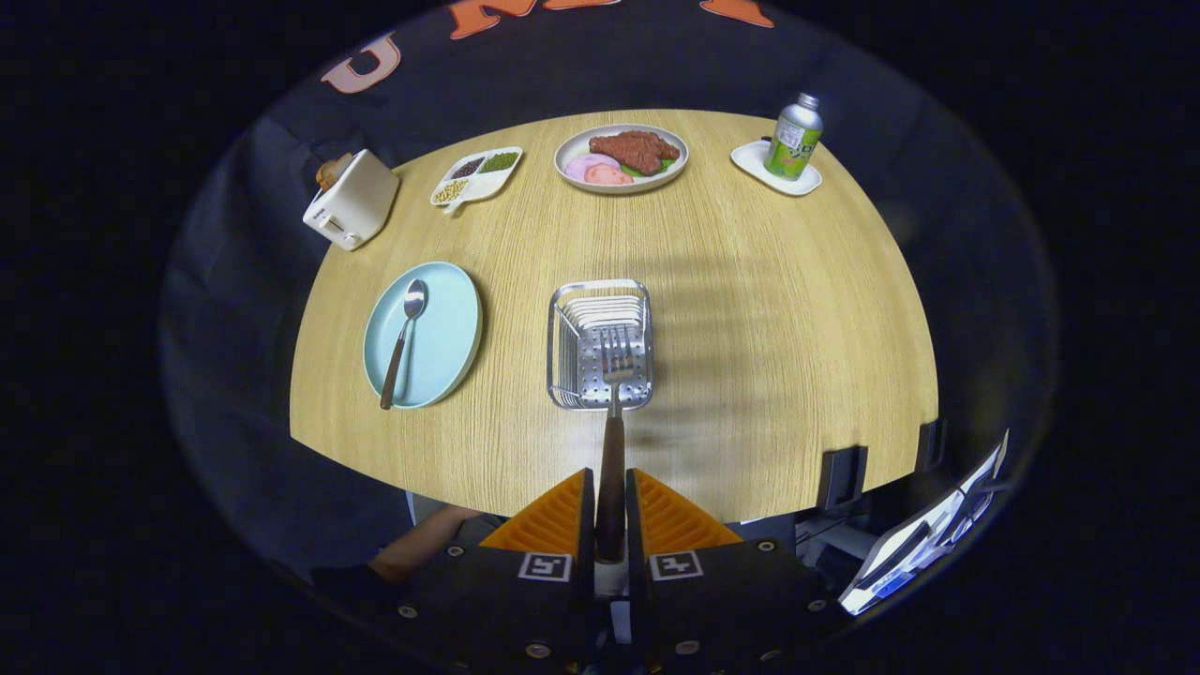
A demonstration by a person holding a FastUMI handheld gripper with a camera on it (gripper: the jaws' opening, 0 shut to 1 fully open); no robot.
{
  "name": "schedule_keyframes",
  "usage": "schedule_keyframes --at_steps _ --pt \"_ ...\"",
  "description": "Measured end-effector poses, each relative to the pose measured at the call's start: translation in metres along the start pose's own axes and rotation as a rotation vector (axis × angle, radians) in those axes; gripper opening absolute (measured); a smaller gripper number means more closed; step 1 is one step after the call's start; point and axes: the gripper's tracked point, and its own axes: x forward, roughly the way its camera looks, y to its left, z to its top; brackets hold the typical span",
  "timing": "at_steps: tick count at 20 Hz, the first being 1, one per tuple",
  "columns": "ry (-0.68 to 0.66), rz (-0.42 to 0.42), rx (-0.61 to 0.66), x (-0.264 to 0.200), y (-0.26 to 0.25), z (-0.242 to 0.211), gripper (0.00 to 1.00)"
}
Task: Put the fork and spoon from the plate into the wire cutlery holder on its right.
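Gripper view: gripper [610, 511] is clamped on the fork [614, 412] handle w/ both fingers, tines poking out over the wire cutlery holder [600, 343] just ahead. Spoon [403, 339] sits on the blue plate [424, 334], ahead & off to the left. Farther back there's a toaster [351, 200], snack tray [476, 175], food plate [622, 157] & a bottle [794, 137].

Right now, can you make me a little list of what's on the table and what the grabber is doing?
gripper: shut on the fork's handle
fork: held, tines over the wire cutlery holder
wire cutlery holder: just ahead of the fingers, right of the blue plate
blue plate: holds the spoon alone
spoon: lying on the plate, bowl pointing away
far side of table: toaster, divided snack dish, plate of food, bottle on a small white tray
left to do: drop fork, fetch spoon
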Motion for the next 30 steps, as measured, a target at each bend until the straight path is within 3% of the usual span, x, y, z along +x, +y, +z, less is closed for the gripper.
schedule_keyframes --at_steps 1,6,8,15,21,30 --pt "-0.026 -0.009 -0.005 -0.005 -0.001 0.009 0.18" --pt "-0.147 -0.023 0.006 -0.032 0.005 0.049 0.52" --pt "-0.190 -0.024 0.002 -0.042 0.012 0.062 0.59" --pt "-0.267 0.035 -0.065 -0.046 0.079 0.087 0.61" --pt "-0.194 0.117 -0.149 -0.007 0.165 0.072 0.62" --pt "-0.070 0.171 -0.219 0.061 0.260 0.050 0.62"
